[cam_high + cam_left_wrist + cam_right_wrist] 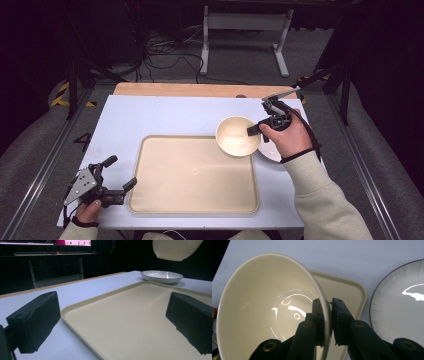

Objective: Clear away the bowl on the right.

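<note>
A cream bowl hangs in the air over the far right corner of the beige tray, and my right gripper is shut on its right rim. In the right gripper view the bowl has its wall pinched between the two jaws of my right gripper. Its underside shows in the left gripper view, above a white plate. That plate lies on the table just right of the tray, partly under the right hand. My left gripper rests open at the tray's near left corner, nothing between its jaws.
The tray lies on a white table board with a wooden strip along its far edge. Beyond it are cables on the floor and a white stand. Dark frame legs flank the table.
</note>
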Available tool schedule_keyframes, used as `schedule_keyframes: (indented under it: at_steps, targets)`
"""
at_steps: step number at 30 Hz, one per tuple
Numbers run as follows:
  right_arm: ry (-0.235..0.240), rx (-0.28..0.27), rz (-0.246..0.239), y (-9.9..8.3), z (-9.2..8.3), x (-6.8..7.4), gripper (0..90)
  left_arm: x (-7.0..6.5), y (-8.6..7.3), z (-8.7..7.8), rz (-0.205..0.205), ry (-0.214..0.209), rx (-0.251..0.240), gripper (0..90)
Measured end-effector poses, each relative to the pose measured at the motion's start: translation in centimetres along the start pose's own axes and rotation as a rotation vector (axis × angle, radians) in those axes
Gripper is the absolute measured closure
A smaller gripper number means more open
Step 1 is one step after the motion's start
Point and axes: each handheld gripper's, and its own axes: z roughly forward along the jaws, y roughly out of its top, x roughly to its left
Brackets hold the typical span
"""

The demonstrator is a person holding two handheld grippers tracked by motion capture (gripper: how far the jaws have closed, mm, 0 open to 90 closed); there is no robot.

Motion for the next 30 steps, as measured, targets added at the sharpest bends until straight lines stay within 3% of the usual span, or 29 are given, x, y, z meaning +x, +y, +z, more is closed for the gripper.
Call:
schedule_keyframes:
  at_steps: [16,30]
  targets:
    - [0.067,0.052,-0.06,0.5,2.9,3.9,81.8,0.0,0.0,0.0,0.0,-0.001,0.0,0.2]
    - [0.084,0.099,-0.108,0.6,5.5,6.3,81.6,0.0,0.0,0.0,0.0,0.0,0.001,0.3]
